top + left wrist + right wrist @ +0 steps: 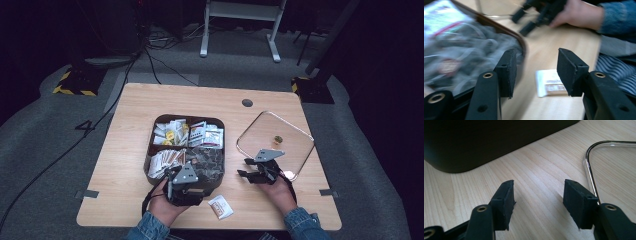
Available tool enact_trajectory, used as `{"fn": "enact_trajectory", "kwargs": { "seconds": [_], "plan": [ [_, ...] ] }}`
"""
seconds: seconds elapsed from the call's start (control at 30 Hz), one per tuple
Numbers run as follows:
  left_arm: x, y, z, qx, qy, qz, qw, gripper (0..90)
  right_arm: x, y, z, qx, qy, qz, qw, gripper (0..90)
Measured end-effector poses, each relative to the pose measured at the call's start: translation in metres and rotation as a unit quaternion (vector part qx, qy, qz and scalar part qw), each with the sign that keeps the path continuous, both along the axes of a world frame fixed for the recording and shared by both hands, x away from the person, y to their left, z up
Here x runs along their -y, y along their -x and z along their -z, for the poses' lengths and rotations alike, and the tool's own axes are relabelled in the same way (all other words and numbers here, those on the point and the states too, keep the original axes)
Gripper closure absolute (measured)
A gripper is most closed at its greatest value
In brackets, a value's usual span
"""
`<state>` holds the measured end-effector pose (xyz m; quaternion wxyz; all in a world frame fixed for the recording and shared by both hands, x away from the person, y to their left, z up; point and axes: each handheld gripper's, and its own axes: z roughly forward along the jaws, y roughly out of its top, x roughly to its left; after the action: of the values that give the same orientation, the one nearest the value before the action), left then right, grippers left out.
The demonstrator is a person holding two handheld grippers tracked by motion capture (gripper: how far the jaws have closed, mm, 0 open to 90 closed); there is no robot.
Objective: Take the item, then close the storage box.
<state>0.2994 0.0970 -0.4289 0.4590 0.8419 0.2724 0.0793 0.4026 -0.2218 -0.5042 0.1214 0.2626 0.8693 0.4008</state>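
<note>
From above, the left gripper hangs open at lower centre beside the packet on the tabletop, its own view showing that packet between empty jaws, while the right gripper gapes empty too.

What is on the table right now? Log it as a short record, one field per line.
table: light wood
box: dark, with compartments of packets
packet: white, lying loose on the table near the box's front edge
tray: clear, to the right of the box, one small thing on it
left gripper: open, empty, at the box's front edge, packet lying beyond the jaws
right gripper: open, empty, over bare wood between box and tray
</note>
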Motion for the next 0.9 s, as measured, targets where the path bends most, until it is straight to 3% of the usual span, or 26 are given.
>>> {"fn": "enact_trajectory", "kwargs": {
  "seconds": [0.17,0.3,0.63,0.73,0.8,0.9],
  "plan": [
    [-0.014,-0.002,-0.003,0.021,0.004,-0.046,0.9987,50.1,0.000,0.000,0.000,0.000,-0.001,0.000,1.0000,42.6],
    [-0.026,-0.003,-0.007,0.037,0.010,-0.080,0.9960,50.0,0.000,0.000,0.000,0.000,0.000,0.001,1.0000,42.1],
    [-0.046,0.000,-0.010,0.056,0.019,-0.128,0.9901,48.8,0.001,-0.001,0.000,0.000,0.001,0.013,0.9999,40.0],
    [-0.058,0.000,-0.013,0.068,0.011,-0.153,0.9859,48.3,0.001,-0.001,0.000,0.000,0.001,0.014,0.9999,39.4],
    [-0.063,-0.001,-0.014,0.069,0.011,-0.161,0.9846,48.1,0.001,-0.001,0.000,0.000,0.001,0.015,0.9999,39.0],
    [-0.078,-0.002,-0.013,0.072,0.006,-0.191,0.9789,47.4,0.001,-0.001,0.000,-0.001,0.002,0.019,0.9998,37.0]
  ]
}}
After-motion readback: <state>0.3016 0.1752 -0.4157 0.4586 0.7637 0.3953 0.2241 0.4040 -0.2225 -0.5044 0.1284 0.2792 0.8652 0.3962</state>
